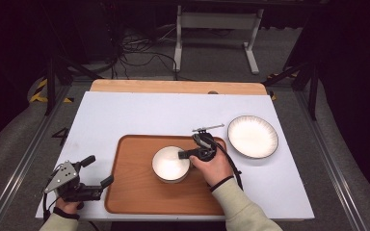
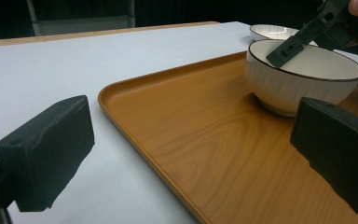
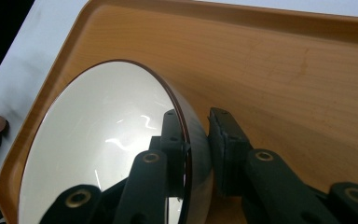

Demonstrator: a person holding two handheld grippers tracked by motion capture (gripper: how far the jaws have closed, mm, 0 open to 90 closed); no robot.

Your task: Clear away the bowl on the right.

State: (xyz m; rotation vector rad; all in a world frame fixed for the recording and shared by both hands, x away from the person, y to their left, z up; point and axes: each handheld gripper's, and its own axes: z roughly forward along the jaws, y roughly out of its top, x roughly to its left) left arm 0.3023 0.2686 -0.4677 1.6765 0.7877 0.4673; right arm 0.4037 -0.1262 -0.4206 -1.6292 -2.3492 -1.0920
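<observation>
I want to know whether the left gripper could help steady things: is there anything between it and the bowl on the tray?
Nothing visible. Between the open left gripper and the bowl lies bare wooden tray. The right gripper already clamps the bowl's far rim.

Right gripper (image 1: 189, 154) clamped on white bowl (image 1: 169, 164) rim, bowl on wooden tray (image 1: 139, 192); left gripper (image 1: 99, 172) idle, jaws apart; plate (image 1: 253, 136) on tabletop (image 1: 139, 113)
</observation>
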